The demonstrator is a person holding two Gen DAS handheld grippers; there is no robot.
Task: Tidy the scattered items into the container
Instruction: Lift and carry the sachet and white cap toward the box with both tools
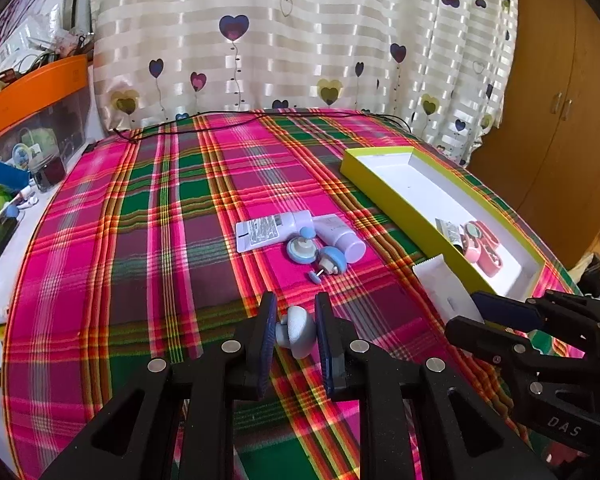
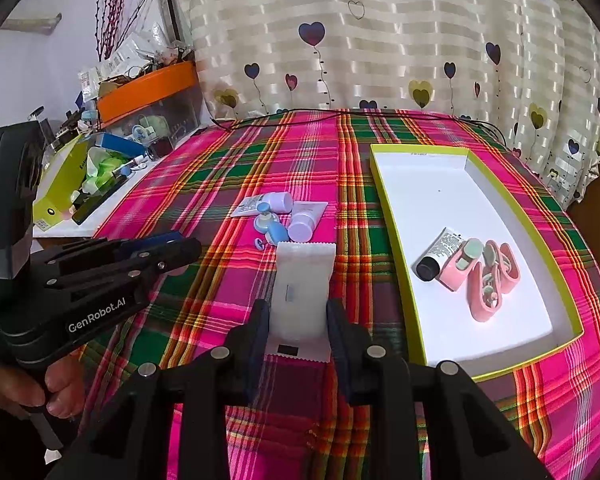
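1. Left tongs (image 1: pixel 296 338): jaws partly closed, their blue pads pressing on either side of a small pale-blue rounded piece (image 1: pixel 298 334), held clear above the plaid cloth (image 1: pixel 160 240).
2. Right tongs (image 2: pixel 298 330): jaws set wider, gripping the near end of a flat white sachet (image 2: pixel 303 288) with serrated ends; its far end projects forward beyond the pads.
3. Left hand (image 2: pixel 40 388): visible in the right wrist view, wrapped around the handle of the left tongs.
4. Scattered items, bench centre: two lavender tubes, one (image 1: pixel 270 230) lying label-up, the other (image 1: pixel 342 238) just beside it, and touching them several small blue round pieces (image 1: pixel 316 254).
5. Container (image 2: pixel 388 208): a shallow yellow-green box with white interior, right of the scattered group. Near its front end lie a black-capped tube (image 2: pixel 440 254) and a cluster of pink items (image 2: pixel 486 280), close together.
6. Background: heart-patterned curtain (image 1: pixel 300 40); orange-lidded storage bin (image 2: pixel 152 88) at far left.
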